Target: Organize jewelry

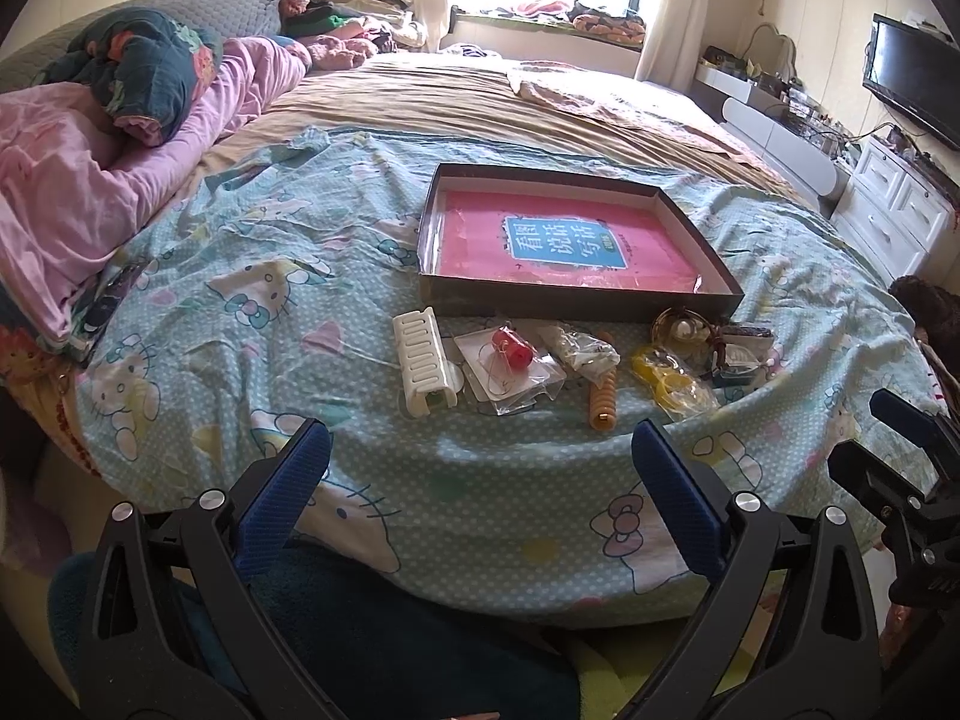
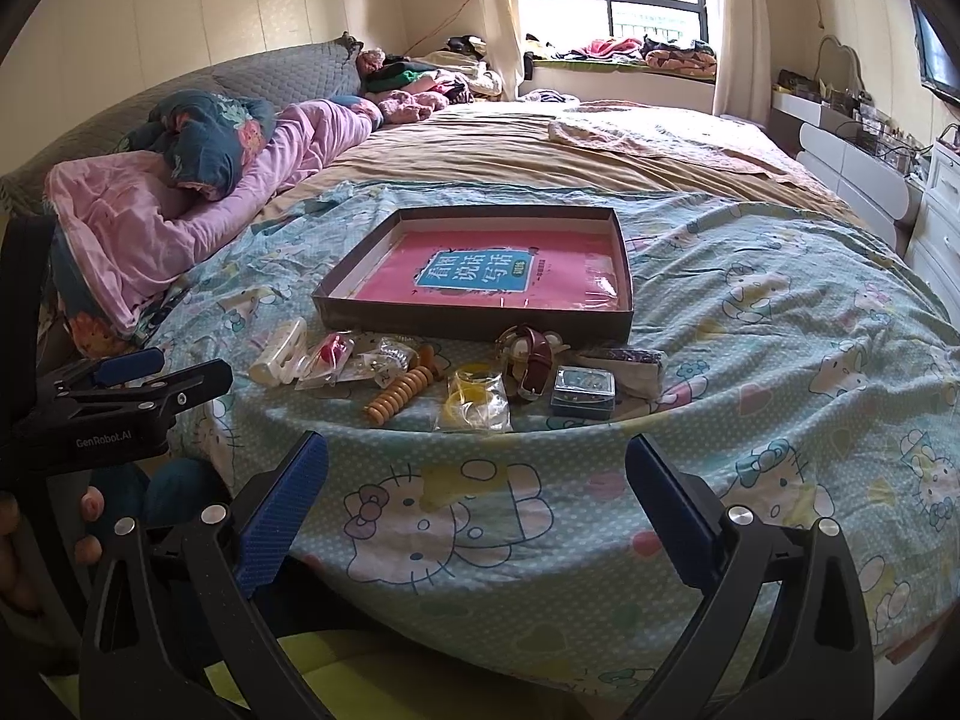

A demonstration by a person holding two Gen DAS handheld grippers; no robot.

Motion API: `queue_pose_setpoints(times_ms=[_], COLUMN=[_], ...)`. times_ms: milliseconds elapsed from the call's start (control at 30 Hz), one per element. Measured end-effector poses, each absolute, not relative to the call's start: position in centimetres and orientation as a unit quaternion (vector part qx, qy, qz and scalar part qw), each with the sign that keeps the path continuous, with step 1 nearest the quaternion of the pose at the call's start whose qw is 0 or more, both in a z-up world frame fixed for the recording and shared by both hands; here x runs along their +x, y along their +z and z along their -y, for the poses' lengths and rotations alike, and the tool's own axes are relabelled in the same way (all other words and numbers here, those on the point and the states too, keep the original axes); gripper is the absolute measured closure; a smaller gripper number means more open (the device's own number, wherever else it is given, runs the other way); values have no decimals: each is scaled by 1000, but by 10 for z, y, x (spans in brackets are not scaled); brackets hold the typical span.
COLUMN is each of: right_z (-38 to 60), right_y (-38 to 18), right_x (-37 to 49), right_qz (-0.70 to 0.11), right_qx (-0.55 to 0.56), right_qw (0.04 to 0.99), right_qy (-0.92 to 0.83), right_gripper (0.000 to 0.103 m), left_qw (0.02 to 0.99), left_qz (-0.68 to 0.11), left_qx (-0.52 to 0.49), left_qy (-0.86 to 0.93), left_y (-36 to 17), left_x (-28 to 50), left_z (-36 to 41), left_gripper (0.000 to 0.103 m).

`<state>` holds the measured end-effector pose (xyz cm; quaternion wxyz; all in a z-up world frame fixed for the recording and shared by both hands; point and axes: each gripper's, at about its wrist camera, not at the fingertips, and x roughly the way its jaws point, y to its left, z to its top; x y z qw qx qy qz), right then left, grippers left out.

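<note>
Clear plastic bags blur the jewelry lined along the bed's near edge before the shallow box, both the left gripper and right gripper hovering short, fingers spread, empty.

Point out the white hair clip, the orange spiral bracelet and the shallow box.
white hair clip (image 1: 422, 360), left wrist view, on its ribbed top.
orange spiral bracelet (image 2: 399, 394), right wrist view, on its middle coils.
shallow box (image 2: 480, 326), right wrist view, on its near wall.

left wrist: bed foot, facing headward | right wrist: likewise, rightward | shared: tray
</note>
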<state>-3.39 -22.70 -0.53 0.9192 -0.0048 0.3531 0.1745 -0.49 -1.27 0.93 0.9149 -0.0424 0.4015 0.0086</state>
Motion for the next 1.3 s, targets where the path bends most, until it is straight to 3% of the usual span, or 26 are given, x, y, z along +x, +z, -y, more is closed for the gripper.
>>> queue_pose_setpoints(times_ms=[1300], right_z=[211], right_y=[-13], right_x=[-16], right_qz=[-364], right_qx=[-12], right_qw=[911], right_qy=[192], right_gripper=[4], left_qw=[909], left_qz=[-414], left_qx=[-50], left_qy=[25], left_y=[-1], left_x=[5], left_z=[-1], left_gripper=[9])
